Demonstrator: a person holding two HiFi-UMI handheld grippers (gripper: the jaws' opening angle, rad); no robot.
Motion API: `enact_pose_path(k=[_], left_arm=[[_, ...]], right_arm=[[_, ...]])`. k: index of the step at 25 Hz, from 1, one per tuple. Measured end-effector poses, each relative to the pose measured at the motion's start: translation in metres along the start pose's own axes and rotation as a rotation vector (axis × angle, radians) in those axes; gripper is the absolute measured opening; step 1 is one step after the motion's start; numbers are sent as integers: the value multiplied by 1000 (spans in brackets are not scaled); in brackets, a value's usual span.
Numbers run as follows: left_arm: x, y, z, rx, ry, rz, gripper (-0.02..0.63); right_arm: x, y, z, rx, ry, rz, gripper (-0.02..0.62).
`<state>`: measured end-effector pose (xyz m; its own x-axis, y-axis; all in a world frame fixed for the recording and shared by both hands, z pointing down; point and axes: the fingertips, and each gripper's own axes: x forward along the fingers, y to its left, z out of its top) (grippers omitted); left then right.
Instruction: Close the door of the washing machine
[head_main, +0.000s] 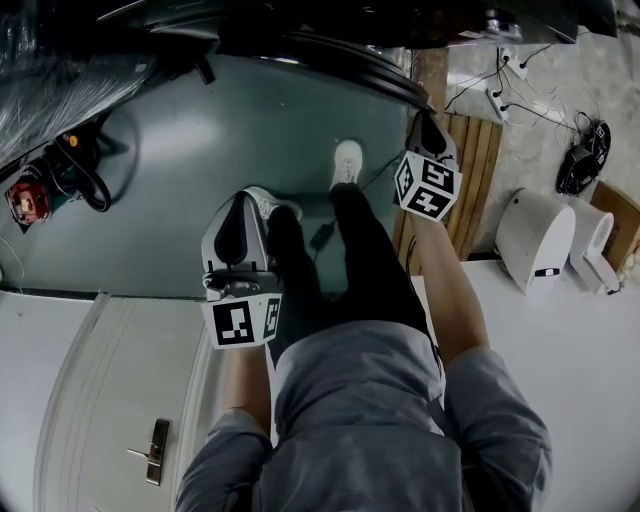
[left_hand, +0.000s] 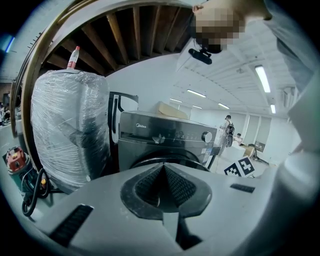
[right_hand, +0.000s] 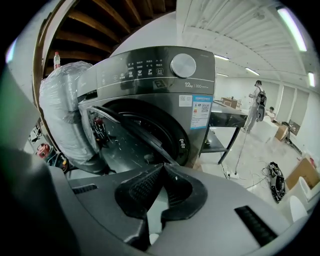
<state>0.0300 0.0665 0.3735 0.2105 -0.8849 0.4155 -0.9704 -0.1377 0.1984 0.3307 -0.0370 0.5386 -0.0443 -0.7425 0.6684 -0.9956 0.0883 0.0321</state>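
We stand on the dark green floor (head_main: 170, 195) facing the washing machine (right_hand: 150, 75). Its door (right_hand: 131, 142) hangs open, swung out to the left of the round opening, with the curved rim reaching toward us. In the head view that rim arcs across the far edge of the floor. The right hand-held gripper (right_hand: 161, 169) is close by the rim's right end, its jaws clenched tip to tip on nothing, and we cannot tell whether they touch the door's edge. The left hand-held gripper (left_hand: 163, 169) is likewise clenched and empty. It is held nearer to us beside our dark trouser leg, well apart from the door. The broadest open stretch of floor lies left of our white shoes (head_main: 347, 162), between the door's rim and the floor's near-left edge, where a white panel (head_main: 90, 400) with a metal handle (head_main: 152, 452) lies flat. The far-left corner is crowded: a red tool (head_main: 27, 200) and a black cable loop (head_main: 85, 175) sit below a plastic-wrapped bundle (left_hand: 70, 135), which stands just left of the machine with a bottle (left_hand: 74, 56) on top. Along the right edge run wooden slats (head_main: 472, 180), with white appliances (head_main: 535, 238) and loose cables (head_main: 520, 95) beyond them. A dark table (right_hand: 225, 117) stands just right of the machine.
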Motion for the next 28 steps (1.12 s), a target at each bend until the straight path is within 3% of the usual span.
enact_pose_path(k=[28], left_arm=[[53, -23, -7, -33, 23, 35, -2]], right_arm=[[68, -23, 67, -70, -76, 58, 0]])
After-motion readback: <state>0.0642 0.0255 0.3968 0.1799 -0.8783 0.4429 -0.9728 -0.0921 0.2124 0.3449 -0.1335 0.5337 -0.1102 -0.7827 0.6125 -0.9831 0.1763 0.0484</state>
